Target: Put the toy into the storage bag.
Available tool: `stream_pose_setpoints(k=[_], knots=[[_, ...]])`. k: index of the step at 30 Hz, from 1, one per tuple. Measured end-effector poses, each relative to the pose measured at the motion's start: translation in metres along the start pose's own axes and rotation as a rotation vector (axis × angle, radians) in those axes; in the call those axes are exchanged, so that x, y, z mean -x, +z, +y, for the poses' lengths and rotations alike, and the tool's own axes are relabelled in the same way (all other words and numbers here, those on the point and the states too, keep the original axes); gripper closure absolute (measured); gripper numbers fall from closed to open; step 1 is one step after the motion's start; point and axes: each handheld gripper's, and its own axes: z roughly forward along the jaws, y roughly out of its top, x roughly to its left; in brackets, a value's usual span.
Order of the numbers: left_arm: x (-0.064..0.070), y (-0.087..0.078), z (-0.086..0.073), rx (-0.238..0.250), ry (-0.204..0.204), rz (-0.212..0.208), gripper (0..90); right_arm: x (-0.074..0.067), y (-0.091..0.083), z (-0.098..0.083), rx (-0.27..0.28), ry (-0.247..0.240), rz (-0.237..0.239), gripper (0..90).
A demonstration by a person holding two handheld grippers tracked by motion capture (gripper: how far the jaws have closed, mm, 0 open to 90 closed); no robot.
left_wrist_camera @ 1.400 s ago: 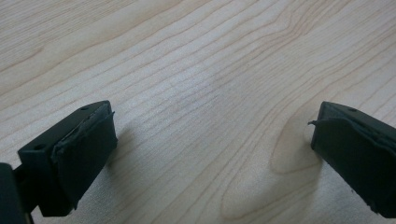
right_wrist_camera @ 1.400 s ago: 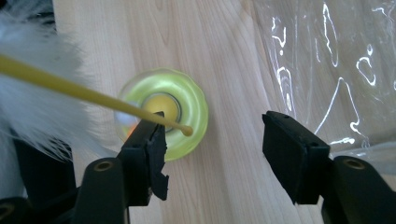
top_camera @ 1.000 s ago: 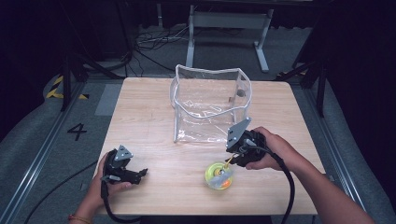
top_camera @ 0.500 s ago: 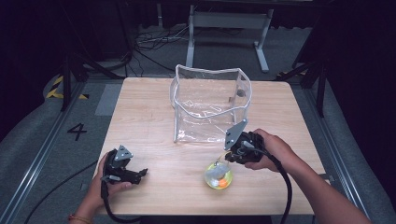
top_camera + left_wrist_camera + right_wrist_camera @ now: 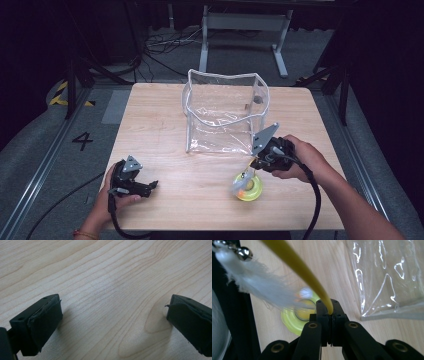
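Right gripper (image 5: 254, 167): held at near right of table (image 5: 160, 125), tilted down-left over toy. Jaws have just been closing, now clamped on yellow wand (image 5: 307, 272). White feather (image 5: 254, 287) with small bell (image 5: 246, 253) hangs beside wand, apparently attached. Yellow-green ring toy (image 5: 248, 186) lies on table below. Left gripper (image 5: 150, 186): rests at near left, jaws wide apart, nothing between. Clear plastic bag (image 5: 225, 112) stands just beyond the right gripper.
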Motion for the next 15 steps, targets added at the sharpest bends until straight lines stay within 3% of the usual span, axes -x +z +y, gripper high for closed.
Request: stream_pose_setpoints(k=[15], knots=[[0.000, 0.000, 0.000, -0.001, 0.001, 0.000, 0.5, 0.018, -0.035, -0.027, 0.014, 0.084, -0.087, 88.3]])
